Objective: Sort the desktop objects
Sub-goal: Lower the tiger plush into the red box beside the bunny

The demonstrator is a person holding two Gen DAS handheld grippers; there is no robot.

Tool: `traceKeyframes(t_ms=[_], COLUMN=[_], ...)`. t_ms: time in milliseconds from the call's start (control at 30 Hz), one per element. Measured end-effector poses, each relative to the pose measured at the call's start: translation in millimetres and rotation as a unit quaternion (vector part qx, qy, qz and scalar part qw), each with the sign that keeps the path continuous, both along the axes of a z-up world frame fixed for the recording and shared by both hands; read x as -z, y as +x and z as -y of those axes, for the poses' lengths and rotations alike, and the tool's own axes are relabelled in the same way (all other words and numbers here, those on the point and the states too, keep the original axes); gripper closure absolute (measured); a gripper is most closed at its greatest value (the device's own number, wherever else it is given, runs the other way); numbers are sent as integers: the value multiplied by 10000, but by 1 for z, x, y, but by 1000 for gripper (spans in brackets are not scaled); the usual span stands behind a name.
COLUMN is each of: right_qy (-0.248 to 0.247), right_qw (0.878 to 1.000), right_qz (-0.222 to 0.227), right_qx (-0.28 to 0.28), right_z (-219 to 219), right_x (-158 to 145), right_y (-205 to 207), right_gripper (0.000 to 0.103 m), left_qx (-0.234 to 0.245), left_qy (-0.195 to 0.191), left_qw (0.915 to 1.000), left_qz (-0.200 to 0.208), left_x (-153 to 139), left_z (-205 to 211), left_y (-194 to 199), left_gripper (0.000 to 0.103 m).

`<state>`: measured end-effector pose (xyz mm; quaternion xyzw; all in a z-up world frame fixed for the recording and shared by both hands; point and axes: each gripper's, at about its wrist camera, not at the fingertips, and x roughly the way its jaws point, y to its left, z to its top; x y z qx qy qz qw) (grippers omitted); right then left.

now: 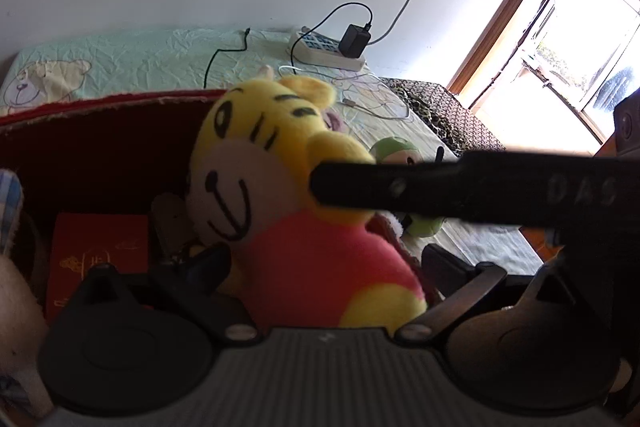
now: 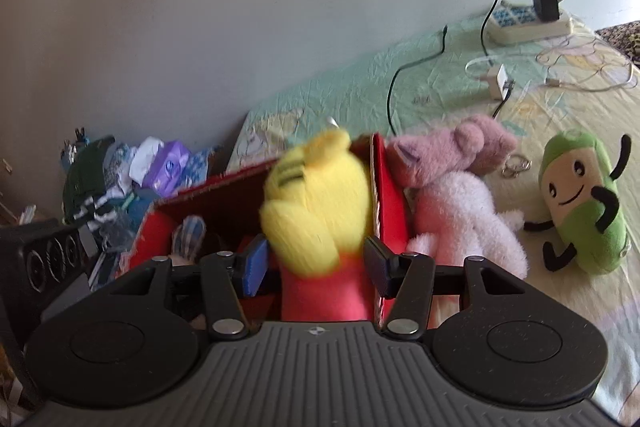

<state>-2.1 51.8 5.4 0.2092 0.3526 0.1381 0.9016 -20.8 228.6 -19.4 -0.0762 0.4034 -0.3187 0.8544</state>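
Yellow tiger plush (image 2: 316, 211) in a red shirt, seated between the fingers of the right gripper (image 2: 316, 267); its blue-faced pad (image 2: 256, 263) and the opposite pad sit at the shirt's sides, though blur leaves it unclear whether they press in, so its grasp cannot be told. The toy hangs over the open red box (image 2: 384, 195), whose near wall runs behind the right-hand finger. In the left wrist view the same toy fills the gap of the left gripper (image 1: 324, 259), jaws spread wide, the toy's lower body cut off by the gripper housing; a black bar of the other tool (image 1: 460, 187) crosses in front of it, covering one ear and most of a green plush (image 1: 396, 155) beyond. Inside the box, left of the fingers: a red booklet with gold print (image 1: 96, 251), dim and partly hidden. Right of the right gripper, outside the box: a pink-and-white plush (image 2: 460, 195) against the wall, and the green plush with black limbs further right. Ahead on the pale green bedsheet (image 2: 352, 83): a power strip (image 2: 528, 23) with a black adapter, and loose white cables.
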Motion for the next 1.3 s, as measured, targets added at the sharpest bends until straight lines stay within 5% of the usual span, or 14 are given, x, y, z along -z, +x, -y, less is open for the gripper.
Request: traceKeyframes(t_ms=[267,967,1300], right_qy=[477,493,602], right_qw=[9988,9987,9980], right_qz=[-7,-75,169], right_qx=[51,-94,27], right_z=[10,10,22], right_x=[5,26,19], right_y=[13,17,-1], right_gripper=[74,70,69], left_qx=[63,-195,-944], left_qy=[42,-24,645], left_qw=[10000,9990,9934], left_qz=[-16,-407,-11], left_x=[4,4,-12], left_z=[3,5,16], left_y=[3,13,2], left_gripper=[0,0,1])
